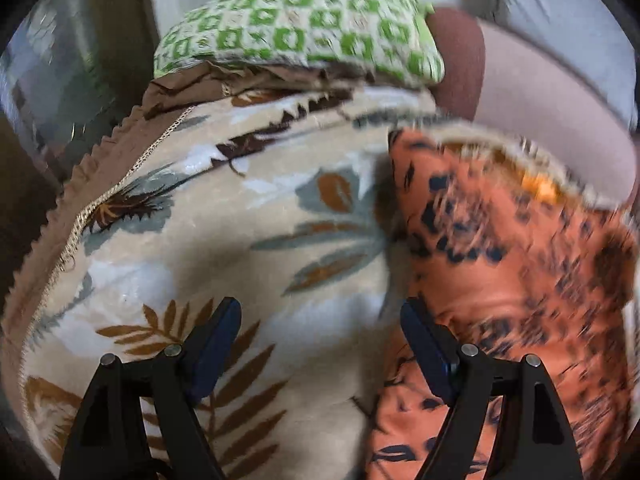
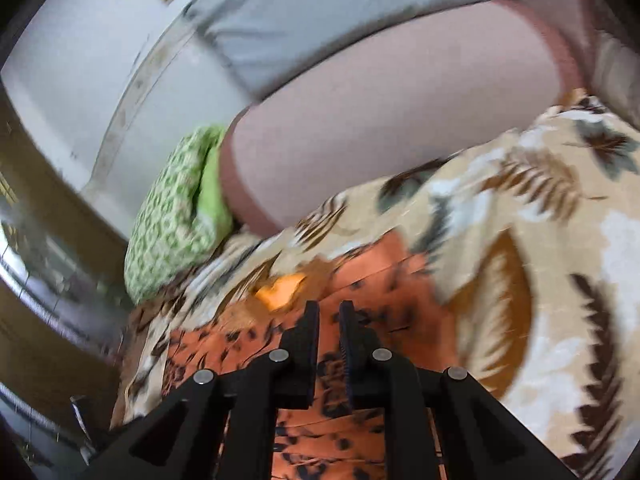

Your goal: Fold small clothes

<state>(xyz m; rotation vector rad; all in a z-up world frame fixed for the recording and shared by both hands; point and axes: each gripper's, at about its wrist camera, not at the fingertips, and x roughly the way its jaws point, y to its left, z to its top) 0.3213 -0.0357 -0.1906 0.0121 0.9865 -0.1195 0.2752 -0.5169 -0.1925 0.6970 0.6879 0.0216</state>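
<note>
At the right of the left wrist view, filling the lower right of the frame, I see the orange garment [image 1: 500,264] with its dark leopard-like spots, heaped loosely on a bed under a leaf-print bedspread [image 1: 224,216]. It is blurred, so I cannot make out its folds. In the right wrist view the same garment [image 2: 384,276] lies at the lower centre, directly under and ahead of my right gripper [image 2: 329,312].

My left gripper [image 1: 320,320] stands wide open, its two dark-blue pads well apart; the right-hand pad [image 1: 424,344] sits at the garment's left edge, though I cannot tell whether it touches the cloth, and the other pad hangs over bare bedspread. Nothing lies between them that I can call held.

My right gripper has its fingers drawn nearly together, only a narrow slit between them (orange cloth shows through the slit). Whether any cloth is actually pinched there, I cannot tell.

Outward from the garment, a green-and-white patterned pillow [image 1: 304,24] sits at the upper centre of the left view, at the far end of the bedspread, and appears at the middle left of the right view [image 2: 172,208]. Beside it lies a pale pinkish cushion with a brown band [image 2: 384,120], and behind that a grey pillow [image 2: 320,16] in the upper part of the frame.
</note>
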